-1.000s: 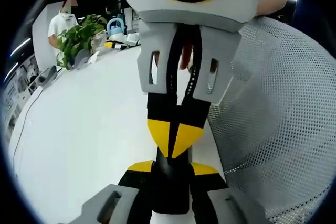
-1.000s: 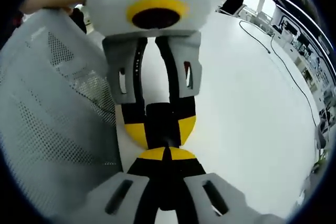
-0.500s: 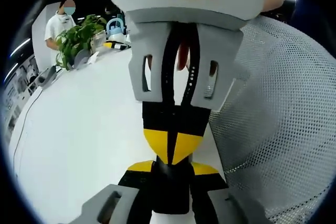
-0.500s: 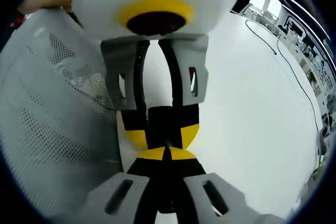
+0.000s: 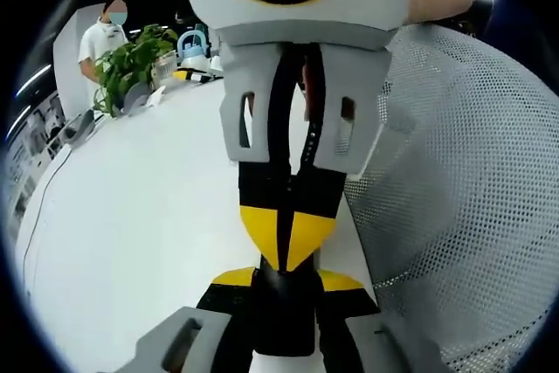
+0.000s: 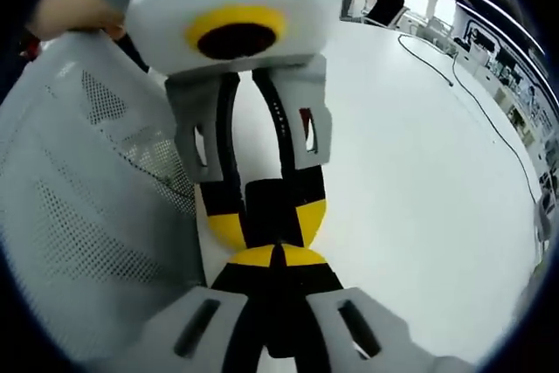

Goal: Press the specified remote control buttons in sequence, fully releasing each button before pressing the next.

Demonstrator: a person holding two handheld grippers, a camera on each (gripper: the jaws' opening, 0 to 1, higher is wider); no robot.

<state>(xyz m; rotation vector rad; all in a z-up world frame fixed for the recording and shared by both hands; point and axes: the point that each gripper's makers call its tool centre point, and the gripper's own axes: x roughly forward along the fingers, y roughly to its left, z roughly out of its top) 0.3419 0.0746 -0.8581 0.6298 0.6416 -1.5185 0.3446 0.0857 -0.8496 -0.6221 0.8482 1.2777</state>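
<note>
Remote control (image 5: 284,321) shows only as a narrow black slab at 6 o'clock in the left gripper view, its buttons hidden, pinched between the yellow-tipped jaws of the left gripper (image 5: 286,279). The right gripper (image 5: 286,238) reaches in from 12 o'clock with jaws pressed together, tips at the slab's end; contact is unclear. A mesh chair back (image 5: 472,198) sits at 3 o'clock beside the white table (image 5: 131,216).

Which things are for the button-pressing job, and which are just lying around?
For the job: remote, left hand-held gripper holding it, right hand-held gripper tipped against it.

Just about: plant, mesh chair, cable, table.
</note>
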